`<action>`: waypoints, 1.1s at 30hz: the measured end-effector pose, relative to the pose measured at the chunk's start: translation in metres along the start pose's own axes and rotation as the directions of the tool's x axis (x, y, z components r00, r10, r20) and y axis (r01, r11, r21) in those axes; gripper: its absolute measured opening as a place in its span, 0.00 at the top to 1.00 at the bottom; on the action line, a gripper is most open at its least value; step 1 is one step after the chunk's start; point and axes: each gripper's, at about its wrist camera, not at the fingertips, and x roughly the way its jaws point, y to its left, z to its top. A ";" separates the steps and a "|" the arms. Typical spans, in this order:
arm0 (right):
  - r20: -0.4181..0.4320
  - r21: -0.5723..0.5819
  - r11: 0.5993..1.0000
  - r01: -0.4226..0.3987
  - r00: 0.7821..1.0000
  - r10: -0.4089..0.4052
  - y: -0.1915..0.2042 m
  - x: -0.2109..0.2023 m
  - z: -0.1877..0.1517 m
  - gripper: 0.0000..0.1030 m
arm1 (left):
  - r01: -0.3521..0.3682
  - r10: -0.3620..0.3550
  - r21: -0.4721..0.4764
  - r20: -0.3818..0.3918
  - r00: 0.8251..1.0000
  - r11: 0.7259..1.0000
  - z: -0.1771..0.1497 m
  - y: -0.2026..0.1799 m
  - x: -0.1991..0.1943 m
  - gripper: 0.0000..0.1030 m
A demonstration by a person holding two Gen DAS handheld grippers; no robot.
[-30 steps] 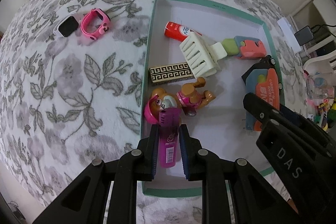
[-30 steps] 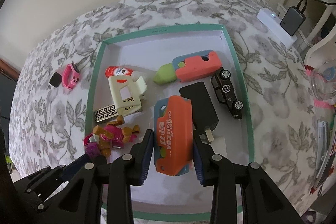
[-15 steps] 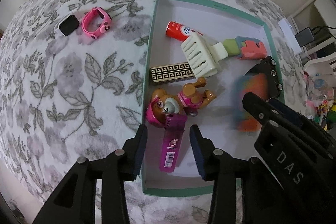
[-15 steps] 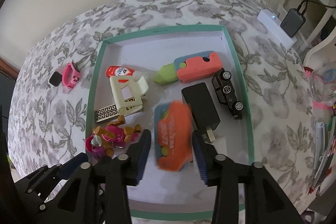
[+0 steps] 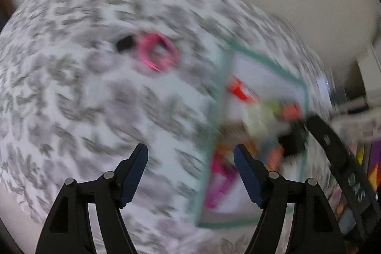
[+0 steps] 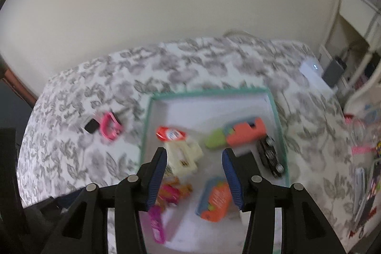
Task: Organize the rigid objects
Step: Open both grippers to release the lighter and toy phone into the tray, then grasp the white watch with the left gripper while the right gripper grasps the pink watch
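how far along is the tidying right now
Mostly done: the orange carrot toy, magenta dispenser, black car and others lie inside the green-rimmed box. Nothing is in hand; the left claw and right claw are open. The pink watch is on the cloth outside.

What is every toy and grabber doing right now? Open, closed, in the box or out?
left gripper: open, empty
right gripper: open, empty
box: open, no lid
pink watch: outside the box, on the cloth
orange carrot toy: lying in the box
black car: in the box, by its right wall
magenta stick: lying in the box
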 end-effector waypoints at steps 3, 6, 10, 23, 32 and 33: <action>0.003 -0.051 0.999 -0.017 1.000 0.017 0.026 0.014 0.009 0.49 | -0.055 0.059 -0.058 0.066 0.996 0.997 0.026 0.044 -0.007 0.27; -0.029 -0.075 0.995 -0.072 0.997 0.070 0.052 0.037 0.016 0.49 | -0.091 0.103 -0.109 0.101 0.990 0.990 0.050 0.079 -0.004 0.27; -0.083 -0.117 0.986 -0.122 0.990 0.112 0.084 0.068 0.017 0.49 | -0.123 0.133 -0.094 0.107 0.985 0.988 0.071 0.106 0.015 0.27; -0.192 -0.263 0.950 -0.167 0.974 0.118 0.146 0.145 0.020 0.35 | -0.095 0.082 0.074 0.164 0.983 0.993 0.113 0.103 0.067 0.27; -0.204 -0.327 0.929 -0.172 0.973 0.108 0.160 0.165 0.017 0.33 | -0.076 0.046 0.163 0.183 0.982 0.984 0.124 0.090 0.082 0.27; -0.204 -0.330 0.929 -0.170 0.973 0.105 0.160 0.166 0.017 0.33 | -0.072 0.041 0.164 0.183 0.982 0.984 0.126 0.089 0.083 0.27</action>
